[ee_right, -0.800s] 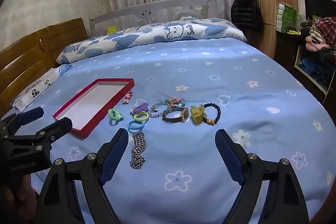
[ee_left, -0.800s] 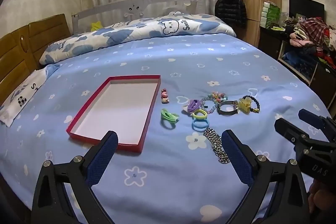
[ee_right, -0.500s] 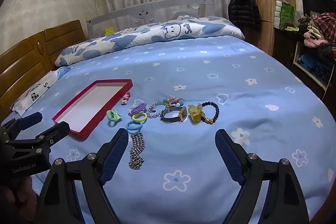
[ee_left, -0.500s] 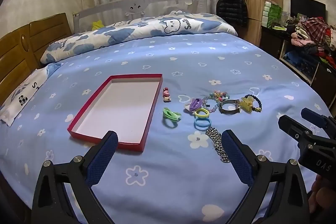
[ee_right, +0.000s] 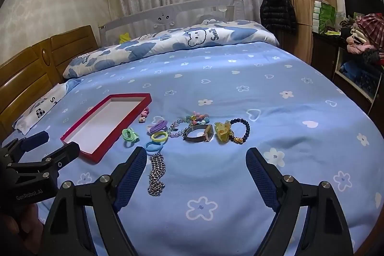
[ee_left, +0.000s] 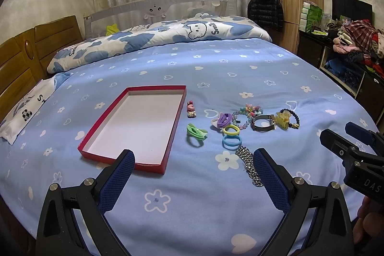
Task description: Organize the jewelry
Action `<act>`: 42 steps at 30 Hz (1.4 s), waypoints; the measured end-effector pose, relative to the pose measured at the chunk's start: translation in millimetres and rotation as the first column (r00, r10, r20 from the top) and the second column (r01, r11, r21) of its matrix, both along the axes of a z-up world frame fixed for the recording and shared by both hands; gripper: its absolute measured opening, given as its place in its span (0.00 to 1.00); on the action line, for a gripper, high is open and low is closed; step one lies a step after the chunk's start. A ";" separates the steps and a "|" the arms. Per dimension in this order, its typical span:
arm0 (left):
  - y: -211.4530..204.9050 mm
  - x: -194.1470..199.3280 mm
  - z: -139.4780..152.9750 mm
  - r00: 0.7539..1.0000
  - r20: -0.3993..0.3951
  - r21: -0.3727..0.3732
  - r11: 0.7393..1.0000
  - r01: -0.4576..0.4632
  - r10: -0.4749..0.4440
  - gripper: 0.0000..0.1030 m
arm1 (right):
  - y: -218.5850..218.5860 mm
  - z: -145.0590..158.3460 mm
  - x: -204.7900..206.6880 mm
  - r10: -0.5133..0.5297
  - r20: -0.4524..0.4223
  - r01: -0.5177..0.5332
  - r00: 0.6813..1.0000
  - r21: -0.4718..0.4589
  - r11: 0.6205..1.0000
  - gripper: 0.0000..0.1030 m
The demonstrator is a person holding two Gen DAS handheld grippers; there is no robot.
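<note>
Both grippers edged closer; red tray [ee_left: 176, 112] empty.

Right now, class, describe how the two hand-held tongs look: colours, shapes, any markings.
Both tongs, the left and the right, have black angular frames with silver bolts and blue textured pads. White lettering marks each black body, seen from the other's camera.

Red tray [ee_left: 171, 128] lies left of scattered jewelry [ee_left: 242, 126] on bedspread [ee_left: 216, 68].
</note>
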State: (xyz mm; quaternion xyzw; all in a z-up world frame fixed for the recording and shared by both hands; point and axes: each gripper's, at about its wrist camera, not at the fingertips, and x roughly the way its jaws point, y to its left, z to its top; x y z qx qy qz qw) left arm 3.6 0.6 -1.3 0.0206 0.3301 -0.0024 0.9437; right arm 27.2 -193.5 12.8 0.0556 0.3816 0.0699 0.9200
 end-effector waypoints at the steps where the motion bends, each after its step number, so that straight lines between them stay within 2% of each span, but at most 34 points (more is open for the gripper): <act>1: -0.1 0.1 0.0 1.000 0.000 0.000 1.000 0.000 0.000 0.96 | -0.2 -0.1 0.1 0.000 0.000 0.000 1.000 0.000 1.000 0.84; 42: 4.2 1.0 -4.6 1.000 -0.004 0.001 1.000 -0.005 0.005 0.96 | 6.0 3.4 0.2 0.013 -0.001 -0.013 1.000 0.004 1.000 0.84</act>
